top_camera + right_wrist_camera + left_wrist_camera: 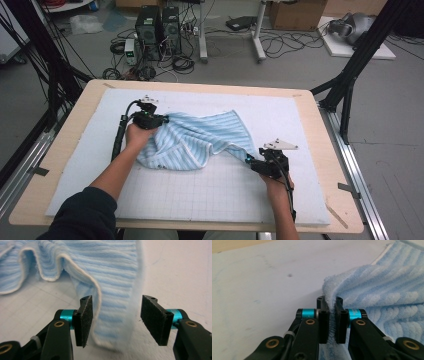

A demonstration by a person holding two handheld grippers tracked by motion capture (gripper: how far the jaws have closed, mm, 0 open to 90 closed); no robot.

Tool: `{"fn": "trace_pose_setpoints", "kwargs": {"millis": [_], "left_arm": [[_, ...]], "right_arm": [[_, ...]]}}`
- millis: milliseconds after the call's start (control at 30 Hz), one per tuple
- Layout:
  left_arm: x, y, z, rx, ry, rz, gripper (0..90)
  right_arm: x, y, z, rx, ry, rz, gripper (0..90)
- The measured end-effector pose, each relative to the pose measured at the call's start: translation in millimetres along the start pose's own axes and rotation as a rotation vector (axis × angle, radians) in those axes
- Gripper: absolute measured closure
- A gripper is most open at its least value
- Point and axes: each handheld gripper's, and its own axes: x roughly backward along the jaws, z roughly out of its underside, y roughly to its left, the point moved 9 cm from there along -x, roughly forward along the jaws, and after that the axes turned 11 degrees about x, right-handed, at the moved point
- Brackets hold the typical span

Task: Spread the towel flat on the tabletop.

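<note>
- Around the desk stood clutter on the floor: two computer towers amid tangled cables, and a cardboard box at the far side.
- On the desk lay one white foam mat and on that one towel – blue with pale stripes, bunched up, nothing else near it.
- Two claws were at work. The left claw was clamped shut on a fold of the towel's edge.
- The right claw stood apart, a hanging edge of the towel between its pads – touching the left pad, clear of the other.
- The towel's long axis ran slantwise across the mat, from the left claw at the far left down to the right claw nearer the person.
</note>
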Motion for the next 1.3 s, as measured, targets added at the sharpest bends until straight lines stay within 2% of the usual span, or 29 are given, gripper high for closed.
{"fn": "trace_pose_setpoints", "kwargs": {"millis": [100, 133, 300, 400, 467, 500, 533, 567, 600, 633, 667, 700, 733, 767, 800, 867, 900, 933, 967, 1033, 1100, 1167, 1233, 1300], "left_arm": [[4.1, 6.5, 0.5, -0.001, -0.002, -0.010, 84.6], [6.4, 11.0, 2.9, -0.006, 0.004, -0.021, 84.5], [9.0, 19.6, 12.9, 0.007, 0.017, -0.022, 84.5], [14.1, 25.5, 19.7, 0.020, 0.031, -0.025, 84.4], [18.6, 27.9, 18.5, 0.018, 0.026, -0.025, 84.4], [18.6, 27.9, 18.5, 0.018, 0.026, -0.025, 84.4], [22.8, 30.1, 16.5, 0.019, 0.014, -0.026, 84.4], [22.8, 30.1, 16.5, 0.019, 0.014, -0.026, 84.4], [25.7, 32.7, 16.9, 0.020, 0.018, -0.029, 84.4], [25.7, 32.7, 16.9, 0.020, 0.018, -0.029, 84.4], [27.5, 33.5, 18.5, 0.021, 0.019, -0.029, 84.4], [27.5, 33.5, 18.5, 0.021, 0.019, -0.029, 84.4], [29.2, 30.9, 22.8, 0.013, 0.020, -0.029, 84.4], [29.2, 30.9, 22.8, 0.013, 0.020, -0.029, 84.4], [29.7, 25.4, 28.0, -0.011, 0.029, -0.022, 84.4], [30.1, 19.9, 30.8, -0.018, 0.028, -0.008, 84.4], [30.1, 19.9, 30.8, -0.018, 0.028, -0.008, 84.4], [29.8, 16.1, 31.6, -0.037, 0.030, -0.006, 84.4], [29.8, 15.1, 31.3, -0.039, 0.028, -0.002, 84.3], [30.3, 15.2, 30.8, -0.034, 0.024, 0.003, 84.3], [30.4, 15.9, 30.8, -0.032, 0.023, 0.005, 84.2], [31.0, 17.4, 31.0, -0.025, 0.023, 0.009, 84.0], [31.2, 17.3, 31.0, -0.022, 0.023, 0.010, 84.0], [31.9, 17.1, 31.0, -0.020, 0.024, 0.014, 84.1]], "right_arm": [[-2.7, 2.2, -2.5, -0.013, -0.007, -0.006, 42.5], [-7.5, 5.7, -7.0, -0.032, -0.016, -0.025, 42.0], [-21.8, 11.4, -18.6, -0.020, -0.008, -0.033, 41.7], [-49.4, 12.4, -28.4, -0.005, 0.041, -0.038, 41.3], [-65.1, 16.2, -31.6, 0.028, 0.079, -0.051, 43.8], [-65.1, 16.2, -31.6, 0.028, 0.079, -0.051, 43.8], [-75.6, 19.1, -37.5, 0.075, 0.086, -0.058, 54.9], [-75.6, 19.1, -37.5, 0.075, 0.086, -0.058, 54.9], [-81.3, 18.1, -45.3, 0.142, 0.087, -0.064, 81.9], [-85.0, 15.1, -48.4, 0.181, 0.099, -0.038, 86.3], [-89.2, 10.3, -51.5, 0.200, 0.112, -0.006, 86.8], [-89.2, 10.3, -51.5, 0.200, 0.112, -0.006, 86.8], [-96.9, -1.1, -59.0, 0.199, 0.114, 0.046, 87.2], [-100.3, -7.5, -62.5, 0.190, 0.112, 0.073, 87.1], [-103.3, -14.2, -65.3, 0.178, 0.105, 0.099, 87.1], [-109.0, -27.8, -67.8, 0.146, 0.112, 0.157, 86.5], [-109.0, -27.8, -67.8, 0.146, 0.112, 0.157, 86.5], [-111.5, -35.2, -69.0, 0.086, 0.113, 0.182, 78.4], [-111.4, -37.1, -69.7, 0.063, 0.103, 0.187, 73.3], [-108.4, -35.4, -70.5, 0.027, 0.092, 0.178, 61.2], [-106.1, -32.1, -71.3, 0.024, 0.084, 0.161, 58.5], [-95.3, -19.4, -75.8, 0.009, 0.017, 0.103, 49.6], [-91.5, -16.0, -76.6, 0.012, 0.007, 0.093, 47.6], [-80.7, -4.5, -79.4, 0.023, -0.028, 0.050, 47.2]]}}
